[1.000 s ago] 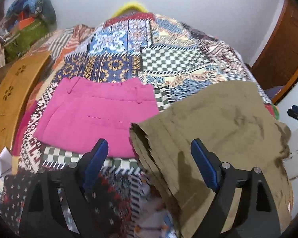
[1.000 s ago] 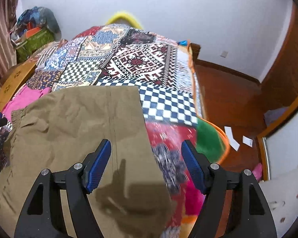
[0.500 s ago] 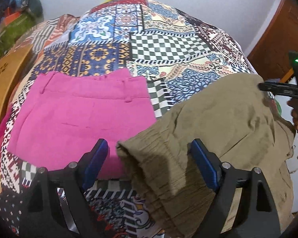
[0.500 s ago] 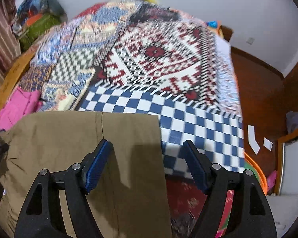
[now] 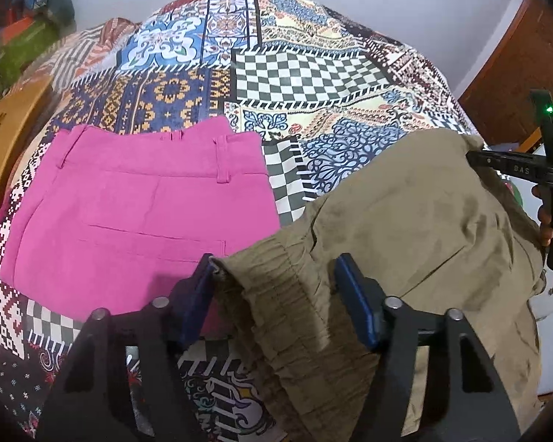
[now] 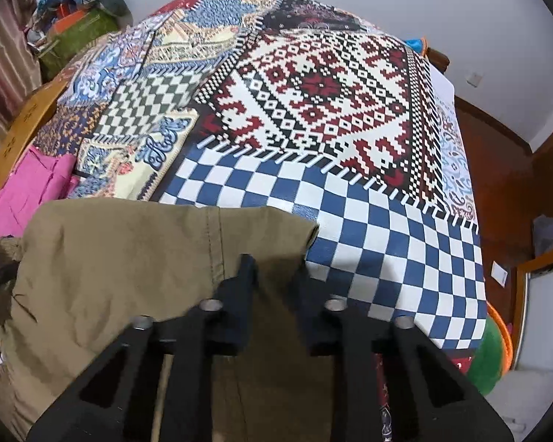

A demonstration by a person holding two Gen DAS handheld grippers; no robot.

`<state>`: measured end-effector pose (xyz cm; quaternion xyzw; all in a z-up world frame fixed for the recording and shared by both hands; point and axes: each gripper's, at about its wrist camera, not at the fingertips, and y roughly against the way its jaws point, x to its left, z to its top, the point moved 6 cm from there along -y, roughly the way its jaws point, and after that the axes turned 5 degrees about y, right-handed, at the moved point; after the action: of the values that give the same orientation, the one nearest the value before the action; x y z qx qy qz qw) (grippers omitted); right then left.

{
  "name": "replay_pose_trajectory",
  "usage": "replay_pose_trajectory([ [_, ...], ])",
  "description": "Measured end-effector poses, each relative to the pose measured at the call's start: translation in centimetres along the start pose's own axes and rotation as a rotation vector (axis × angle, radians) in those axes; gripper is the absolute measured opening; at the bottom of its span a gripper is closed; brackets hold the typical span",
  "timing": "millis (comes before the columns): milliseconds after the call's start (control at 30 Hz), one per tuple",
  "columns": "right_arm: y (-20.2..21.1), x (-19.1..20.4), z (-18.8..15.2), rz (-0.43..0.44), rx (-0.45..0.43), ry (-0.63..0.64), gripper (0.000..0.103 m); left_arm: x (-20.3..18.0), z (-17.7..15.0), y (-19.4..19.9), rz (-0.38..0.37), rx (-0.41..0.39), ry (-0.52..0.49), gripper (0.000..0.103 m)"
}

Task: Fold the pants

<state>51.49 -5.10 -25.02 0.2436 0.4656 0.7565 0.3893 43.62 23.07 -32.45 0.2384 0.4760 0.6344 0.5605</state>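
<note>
Olive pants (image 5: pixel 416 228) lie crumpled on the near edge of the patchwork bedspread (image 5: pixel 306 73). My left gripper (image 5: pixel 274 263) straddles their elastic waistband (image 5: pixel 276 294). Its jaws are closing, with the gathered band between the blue pads (image 5: pixel 354 302) but not squeezed. My right gripper (image 6: pixel 274 269) is shut on the pants' (image 6: pixel 129 258) far corner, where the fabric puckers up between the black fingers. In the left wrist view the right gripper (image 5: pixel 477 158), in a person's hand, bites the pants' right edge.
Folded pink pants (image 5: pixel 140 206) lie flat just left of the olive pair. A wooden board (image 5: pixel 3 136) borders the bed on the left. A pile of clothes (image 6: pixel 77 11) sits at the back left. To the right the bed drops to a red-brown floor (image 6: pixel 497 169).
Both grippers came down onto the olive pants. The right jaws went from wide open to shut on the corner. The left jaws narrowed around the waistband.
</note>
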Motion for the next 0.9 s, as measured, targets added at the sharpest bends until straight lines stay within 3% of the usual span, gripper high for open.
replay_pose_trajectory([
  [33,0.2,-0.1,0.0,-0.002,-0.011,-0.007,0.014,0.1,0.0,0.1,0.016,-0.002,-0.007,0.045],
  [100,0.7,0.0,0.1,-0.016,-0.031,-0.001,0.013,0.4,0.1,0.4,0.013,-0.003,-0.003,0.042],
  [400,6.6,-1.2,2.5,-0.019,-0.176,-0.064,0.012,0.2,1.5,4.3,0.009,-0.095,0.003,0.035],
  [600,12.4,-0.1,4.4,-0.026,-0.313,-0.067,0.012,-0.1,4.1,10.0,-0.023,-0.207,0.02,0.033],
  [667,14.4,0.1,4.6,-0.016,-0.353,-0.072,0.011,-0.3,4.5,11.8,-0.025,-0.236,0.015,0.025],
  [900,19.7,1.7,1.7,-0.006,-0.433,-0.061,0.011,-1.4,3.5,16.3,-0.077,-0.261,-0.02,0.016],
])
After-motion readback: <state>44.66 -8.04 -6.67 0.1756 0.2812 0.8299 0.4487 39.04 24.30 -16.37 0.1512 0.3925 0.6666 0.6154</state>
